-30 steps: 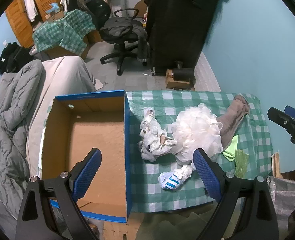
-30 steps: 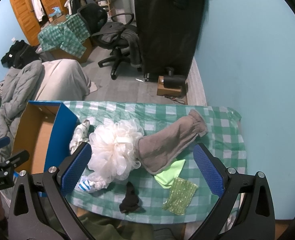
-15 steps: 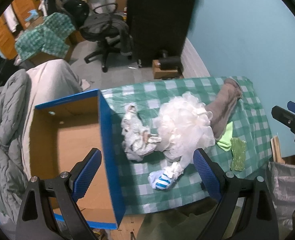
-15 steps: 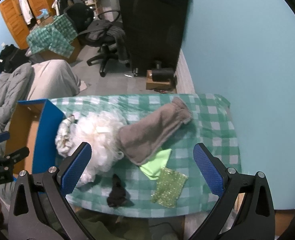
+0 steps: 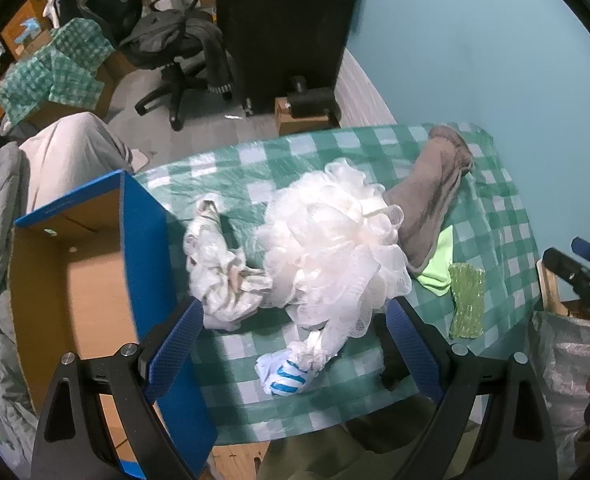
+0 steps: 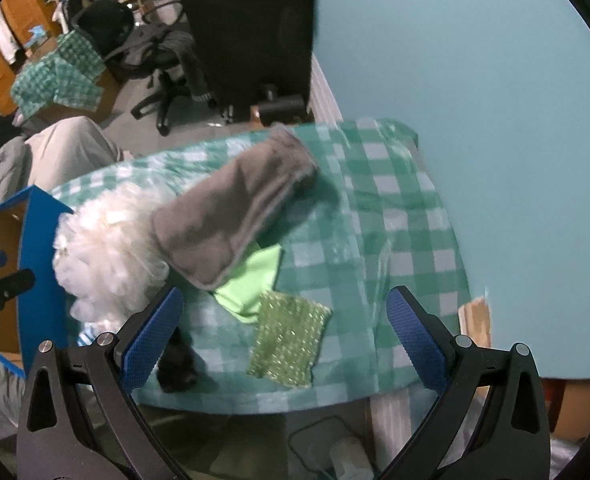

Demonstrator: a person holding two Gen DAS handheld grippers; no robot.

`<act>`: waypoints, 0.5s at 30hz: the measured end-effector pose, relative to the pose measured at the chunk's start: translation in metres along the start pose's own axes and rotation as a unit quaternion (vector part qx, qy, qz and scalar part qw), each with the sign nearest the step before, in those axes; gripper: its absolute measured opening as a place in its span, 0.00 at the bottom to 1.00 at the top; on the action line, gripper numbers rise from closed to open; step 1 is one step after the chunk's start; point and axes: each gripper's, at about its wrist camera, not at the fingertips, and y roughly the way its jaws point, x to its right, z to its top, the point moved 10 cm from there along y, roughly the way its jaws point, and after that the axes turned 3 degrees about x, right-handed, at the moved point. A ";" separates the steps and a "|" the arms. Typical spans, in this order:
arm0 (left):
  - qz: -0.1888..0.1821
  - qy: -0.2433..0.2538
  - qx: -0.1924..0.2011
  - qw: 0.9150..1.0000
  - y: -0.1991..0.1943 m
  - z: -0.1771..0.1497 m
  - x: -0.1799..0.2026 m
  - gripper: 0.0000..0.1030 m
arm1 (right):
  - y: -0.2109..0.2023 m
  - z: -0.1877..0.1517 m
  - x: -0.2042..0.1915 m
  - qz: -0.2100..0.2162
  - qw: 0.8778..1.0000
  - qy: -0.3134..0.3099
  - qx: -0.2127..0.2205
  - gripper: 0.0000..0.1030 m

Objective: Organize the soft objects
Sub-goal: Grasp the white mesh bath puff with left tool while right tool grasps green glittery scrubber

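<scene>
Both of your tools hang wide open and empty above a desk (image 5: 507,216) draped in a green checked cloth, with nothing yet lifted toward the blue-edged cardboard box (image 5: 143,248) at its left end. Your left tool (image 5: 291,344) frames the white mesh bath pouf (image 5: 335,240), a crumpled white rag (image 5: 219,268) just beside the box wall, and a small white-and-blue knotted bundle (image 5: 283,372) touching the pouf's trailing mesh. Your right tool (image 6: 283,336) frames a glittery green scouring pad (image 6: 291,344) that overlaps a lime-green cloth (image 6: 251,280), with a small black item (image 6: 177,364) close to its left finger and a grey plush mitt (image 6: 231,208) lying across the pouf.

The risks are tangles: closing on the pouf's loose mesh could drag the bundle along, and lifting the pouf could tip the mitt resting on it. A pinch at the pad could also catch the cloth beneath. The pad and black item lie near the front edge, where a nudge might push them off. Both views are blurred, so your aim may be off
</scene>
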 end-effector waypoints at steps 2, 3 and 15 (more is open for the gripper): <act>-0.002 0.007 -0.007 1.000 0.008 -0.001 0.005 0.91 | 0.010 -0.010 0.006 0.000 1.000 0.004 -0.012 0.98; -0.003 0.009 -0.010 1.000 0.011 -0.002 0.007 0.91 | 0.015 -0.016 0.008 0.000 1.000 0.006 -0.019 0.98; -0.012 0.026 -0.044 0.999 0.048 -0.003 0.028 0.91 | 0.074 -0.068 0.003 0.021 0.997 0.001 -0.070 0.98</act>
